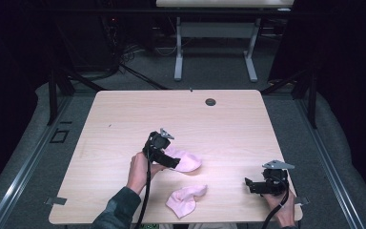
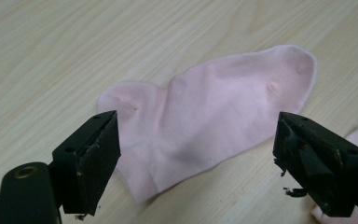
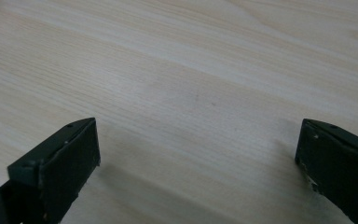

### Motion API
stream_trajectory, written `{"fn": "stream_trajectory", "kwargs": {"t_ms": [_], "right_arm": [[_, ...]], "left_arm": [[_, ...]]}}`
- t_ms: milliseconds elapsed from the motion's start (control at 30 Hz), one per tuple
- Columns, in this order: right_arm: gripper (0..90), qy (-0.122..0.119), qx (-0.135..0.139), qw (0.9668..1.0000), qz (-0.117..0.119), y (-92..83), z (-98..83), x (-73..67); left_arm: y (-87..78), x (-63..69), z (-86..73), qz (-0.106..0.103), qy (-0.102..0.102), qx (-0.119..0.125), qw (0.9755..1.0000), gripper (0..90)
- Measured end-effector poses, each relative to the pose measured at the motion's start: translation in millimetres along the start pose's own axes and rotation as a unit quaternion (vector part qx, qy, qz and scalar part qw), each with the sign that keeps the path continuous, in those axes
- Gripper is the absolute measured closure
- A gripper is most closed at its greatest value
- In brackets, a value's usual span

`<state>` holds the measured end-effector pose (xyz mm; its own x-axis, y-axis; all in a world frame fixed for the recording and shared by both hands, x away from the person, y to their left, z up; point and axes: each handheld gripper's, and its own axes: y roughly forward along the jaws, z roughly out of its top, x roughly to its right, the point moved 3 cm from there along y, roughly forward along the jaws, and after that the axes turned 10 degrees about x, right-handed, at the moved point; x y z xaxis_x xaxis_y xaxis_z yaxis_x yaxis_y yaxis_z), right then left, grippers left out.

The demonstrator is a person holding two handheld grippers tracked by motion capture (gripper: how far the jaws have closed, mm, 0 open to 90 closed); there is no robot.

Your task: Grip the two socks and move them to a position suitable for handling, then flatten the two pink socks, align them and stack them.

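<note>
Left tool (image 2: pixel 196 154): jaws apart, above flat pale-pink cotton sock (image 2: pixel 214 116), not gripping.
Right tool (image 3: pixel 198 154): open, empty.
Risk: sock bunching if regrasped off-centre.

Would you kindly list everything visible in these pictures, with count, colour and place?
flat sock: one, pale pink, spread on the table's middle, under the left tool.
crumpled sock: one, pale pink, near the table's front edge, apart from the flat sock.
table: one, light wood, with a dark round hole near its far edge.
second table: one, white legs, on the grey floor behind.
left tool: one, black, jaws open over the flat sock, pads not pressing it.
right tool: one, black, jaws open above bare wood at the front right.
</note>
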<state>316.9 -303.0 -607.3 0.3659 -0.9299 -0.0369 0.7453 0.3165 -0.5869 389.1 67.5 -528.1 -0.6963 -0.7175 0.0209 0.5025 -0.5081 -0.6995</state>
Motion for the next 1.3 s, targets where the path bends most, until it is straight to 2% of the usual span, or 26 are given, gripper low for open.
{"fn": "stream_trajectory", "kwargs": {"t_ms": [33, 133, 267, 400, 533, 700, 833, 867, 967, 1033, 1067, 1100, 1167, 1200, 1233, 1300], "right_arm": [[0.0, 0.009, -0.001, 1.0, 0.002, -2.0, 0.4, -1.8], [0.0, 0.017, 0.0, 0.9998, 0.009, -12.8, 3.3, -14.2], [0.0, 0.039, 0.01, 0.9981, 0.047, -28.9, 10.1, -38.7], [0.0, 0.039, 0.01, 0.9975, 0.057, -35.4, 15.2, -57.2], [0.0, 0.032, -0.001, 0.9975, 0.063, -36.1, 16.1, -68.5], [0.0, 0.026, -0.012, 0.997, 0.072, -35.1, 14.3, -78.7], [1.3, 0.029, -0.017, 0.9966, 0.076, -33.5, 12.3, -82.1], [2.1, 0.03, -0.017, 0.9965, 0.076, -33.3, 11.9, -82.6], [3.9, 0.028, -0.024, 0.9962, 0.078, -34.2, 10.6, -82.4], [4.9, 0.037, -0.021, 0.9956, 0.084, -34.4, 9.0, -81.8], [5.1, 0.04, -0.022, 0.9953, 0.086, -34.5, 8.3, -81.7], [5.3, 0.042, -0.023, 0.9951, 0.087, -34.6, 7.8, -81.9], [6.5, 0.039, -0.026, 0.9948, 0.091, -34.3, 6.8, -83.2], [7.4, 0.037, -0.026, 0.9945, 0.094, -33.5, 6.7, -84.9], [8.1, 0.036, -0.029, 0.9945, 0.094, -33.2, 6.9, -85.5], [9.7, 0.036, -0.028, 0.9942, 0.098, -32.5, 7.7, -87.6]], "left_arm": [[-3.8, 0.8, 0.4, 0.001, 0.005, 0.001, 1.0, 14.4], [-11.7, 4.3, 1.0, -0.003, 0.009, 0.005, 0.9999, 13.8], [-18.0, 12.4, 2.1, -0.009, 0.017, 0.011, 0.9998, 12.8], [-20.8, 25.5, 3.1, -0.02, 0.031, 0.008, 0.9993, 13.8], [-18.0, 41.9, 0.3, -0.042, 0.048, -0.004, 0.998, 15.8], [-8.8, 68.2, 0.1, -0.085, 0.072, -0.021, 0.9936, 19.8], [3.4, 87.7, 0.5, -0.116, 0.096, -0.044, 0.9877, 23.6], [8.2, 93.5, -0.2, -0.127, 0.1, -0.052, 0.9855, 24.5], [18.9, 104.0, -2.3, -0.14, 0.111, -0.072, 0.9812, 30.3], [26.2, 110.2, -4.4, -0.154, 0.115, -0.089, 0.9773, 38.5], [28.4, 111.9, -5.2, -0.151, 0.119, -0.093, 0.977, 41.1], [31.0, 114.0, -6.7, -0.149, 0.125, -0.103, 0.9755, 46.8], [35.8, 116.9, -9.4, -0.158, 0.13, -0.115, 0.9721, 59.7], [36.8, 116.7, -9.7, -0.16, 0.131, -0.116, 0.9714, 69.5], [37.6, 116.0, -9.7, -0.163, 0.13, -0.114, 0.9713, 75.3], [38.5, 112.8, -8.4, -0.17, 0.119, -0.104, 0.9727, 85.2]]}}
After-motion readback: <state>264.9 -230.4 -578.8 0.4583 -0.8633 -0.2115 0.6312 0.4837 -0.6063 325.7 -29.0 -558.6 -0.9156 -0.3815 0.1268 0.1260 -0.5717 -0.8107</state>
